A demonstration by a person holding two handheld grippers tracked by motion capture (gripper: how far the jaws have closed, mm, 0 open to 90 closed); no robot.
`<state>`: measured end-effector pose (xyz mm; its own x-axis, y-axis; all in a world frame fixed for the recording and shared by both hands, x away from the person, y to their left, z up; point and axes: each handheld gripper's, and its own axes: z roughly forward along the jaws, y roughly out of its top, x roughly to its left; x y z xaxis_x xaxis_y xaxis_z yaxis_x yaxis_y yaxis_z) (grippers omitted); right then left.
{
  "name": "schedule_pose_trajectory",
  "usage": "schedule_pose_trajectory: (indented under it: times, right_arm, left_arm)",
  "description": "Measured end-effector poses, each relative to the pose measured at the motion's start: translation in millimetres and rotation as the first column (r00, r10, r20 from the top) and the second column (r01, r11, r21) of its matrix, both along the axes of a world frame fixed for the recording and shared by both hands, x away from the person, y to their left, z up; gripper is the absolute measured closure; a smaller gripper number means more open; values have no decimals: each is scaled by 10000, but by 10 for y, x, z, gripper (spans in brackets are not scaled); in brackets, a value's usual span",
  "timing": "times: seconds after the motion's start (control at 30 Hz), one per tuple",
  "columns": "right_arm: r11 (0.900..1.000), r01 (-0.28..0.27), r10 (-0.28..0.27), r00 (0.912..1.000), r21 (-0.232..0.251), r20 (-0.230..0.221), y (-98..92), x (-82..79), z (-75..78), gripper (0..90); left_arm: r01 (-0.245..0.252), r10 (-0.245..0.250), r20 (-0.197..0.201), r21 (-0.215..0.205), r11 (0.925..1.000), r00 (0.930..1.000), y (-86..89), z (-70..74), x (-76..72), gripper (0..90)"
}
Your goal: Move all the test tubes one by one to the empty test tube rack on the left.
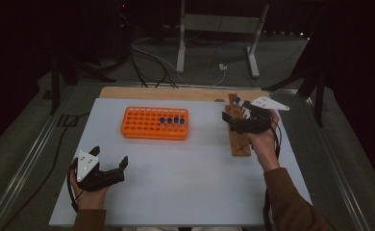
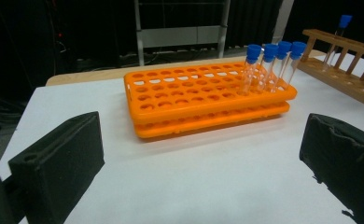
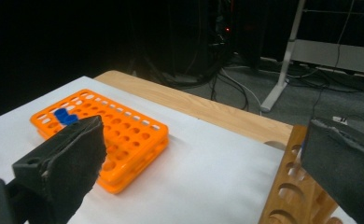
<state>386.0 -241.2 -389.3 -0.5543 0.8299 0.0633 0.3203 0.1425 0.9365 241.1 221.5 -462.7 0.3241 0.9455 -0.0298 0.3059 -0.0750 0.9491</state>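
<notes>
The left gripper (image 1: 109, 169) rests low at the near left of the white table (image 1: 190, 183), jaws spread wide with nothing between them. It is parked clear of the work, probably so that the other hand has free room.

Ahead of it, and to its right, stands the orange rack (image 2: 203, 100). Four blue-capped tubes (image 2: 272, 63) stand upright in one row at the rack's far right corner; every other hole is empty. Filling one row in order keeps the count easy to check.

The right gripper (image 1: 234, 117) hovers over the wooden rack (image 1: 238, 137), which lies directly beneath its jaws and runs away from the person. Its jaws are spread and hold nothing. It sits just short of the single tube (image 1: 237, 101) left at the far end of the wooden rack, which suggests that this tube is the next one to be lifted across. The tube is small in the high view, so its exact hole cannot be told.

Count: two racks, five tubes, two grippers.
</notes>
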Motion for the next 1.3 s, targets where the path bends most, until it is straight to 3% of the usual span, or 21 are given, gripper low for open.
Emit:
schedule_pose_trajectory:
  times: [0.6, 0.9, 1.3]
  right_arm:
    - [9956, 893, -906, 9948, -281, -473, -141, 371, -82, 1]
    - [9935, 1017, -1053, 9915, -508, -761, -115, 504, -163, 1]
    - [9877, 1517, -1546, 9835, -376, -934, -140, 686, -204, 1]
  left_arm:
    - [-21, 21, 7, -23, 10000, 10000, 7, -11, -4, 8]
    - [-33, 33, 38, -68, 10000, 10000, 5, -7, -10, 8]
    - [-9, 9, 13, -222, 9998, 10000, -11, -21, -17, 8]
